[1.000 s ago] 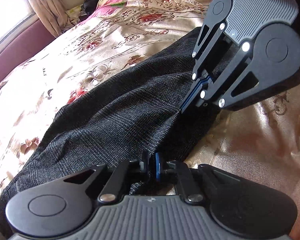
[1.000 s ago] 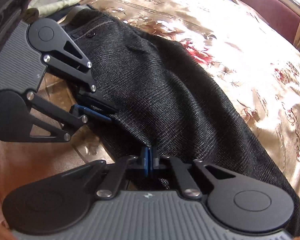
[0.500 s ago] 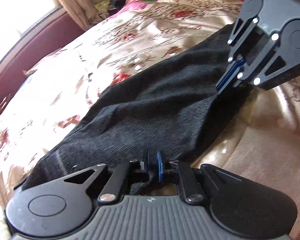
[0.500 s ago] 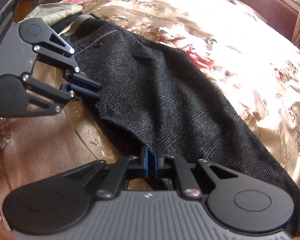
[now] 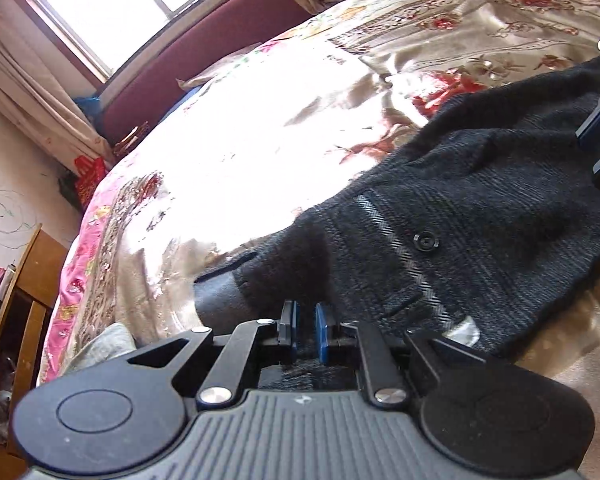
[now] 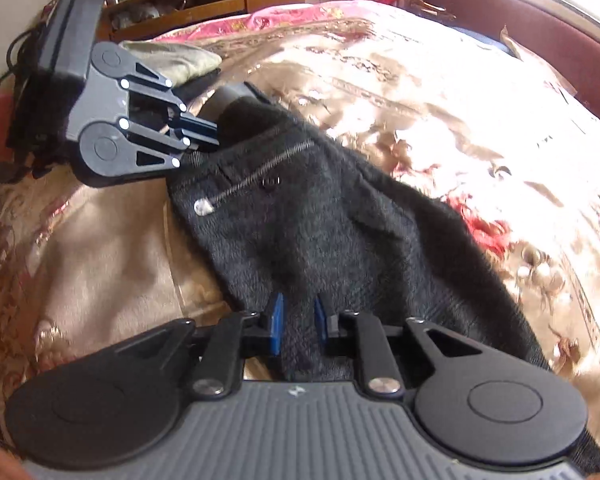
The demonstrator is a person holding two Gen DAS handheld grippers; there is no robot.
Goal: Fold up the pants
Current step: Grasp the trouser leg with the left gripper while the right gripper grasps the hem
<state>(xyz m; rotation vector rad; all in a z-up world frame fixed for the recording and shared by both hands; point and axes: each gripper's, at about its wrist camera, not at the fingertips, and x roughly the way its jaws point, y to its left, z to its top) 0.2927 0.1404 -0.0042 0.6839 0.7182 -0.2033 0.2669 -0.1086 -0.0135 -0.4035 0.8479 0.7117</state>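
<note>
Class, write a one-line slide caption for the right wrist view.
Two grippers, left and right, hold dark pants on a floral bedspread.

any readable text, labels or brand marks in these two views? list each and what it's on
No readable words or numbers in either view.
Small pale mark on the left claw housing: a logo, no letters legible.
Same mark on the right claw housing: illegible.
Pants button: too small to read.
</note>
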